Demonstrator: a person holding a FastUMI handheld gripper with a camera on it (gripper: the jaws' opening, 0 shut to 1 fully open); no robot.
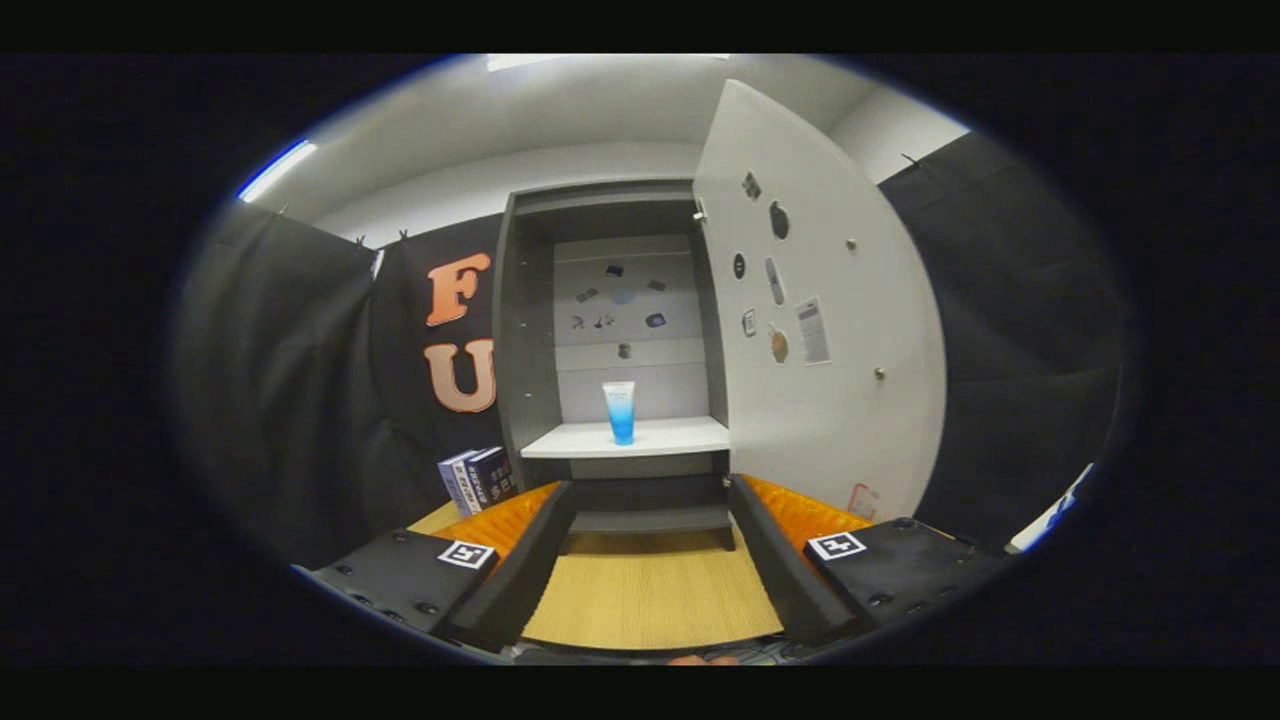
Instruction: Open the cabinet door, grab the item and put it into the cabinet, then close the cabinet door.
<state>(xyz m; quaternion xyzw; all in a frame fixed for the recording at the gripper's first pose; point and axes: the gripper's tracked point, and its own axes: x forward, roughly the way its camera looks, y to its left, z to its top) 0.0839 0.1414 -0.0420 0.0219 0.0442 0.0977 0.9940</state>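
Note:
A grey cabinet stands straight ahead on the wooden table. Its white door is swung wide open to the right, with stickers on its inner face. On the cabinet's white shelf a blue and white tube stands upright, cap down. My gripper is open, its fingers spread apart with nothing between them. The tube is well beyond the fingertips, centred between them.
Two dark boxes stand on the table just left of the cabinet, near the left finger. Bare wooden tabletop lies between the fingers and the cabinet's base. Black cloth walls close in on both sides.

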